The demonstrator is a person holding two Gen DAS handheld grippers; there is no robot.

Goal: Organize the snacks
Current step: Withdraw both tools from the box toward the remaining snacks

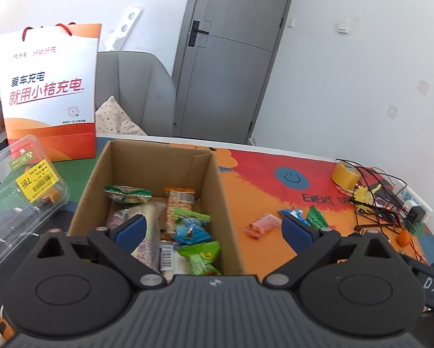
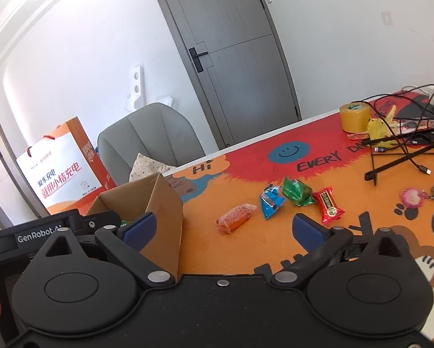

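An open cardboard box (image 1: 231,220) holds several wrapped snacks, among them a green packet (image 1: 201,256) and a blue one (image 1: 191,230). My left gripper (image 1: 214,229) is open and empty, above the box's near right corner. Right of the box on the mat lie an orange snack (image 1: 262,224), a blue snack (image 1: 293,213) and a green snack (image 1: 317,216). In the right wrist view the box (image 2: 162,203) is at left, with the orange snack (image 2: 235,217), blue snack (image 2: 270,201), green snack (image 2: 296,191) and a red snack (image 2: 330,204) ahead. My right gripper (image 2: 224,229) is open and empty, just short of the orange snack.
A white and orange paper bag (image 1: 50,87) stands behind the box. A clear plastic clamshell (image 1: 23,191) lies at left. A tape roll (image 2: 354,116), black cables and a stand (image 2: 402,150) crowd the table's right end. A grey chair (image 2: 150,136) stands beyond the table.
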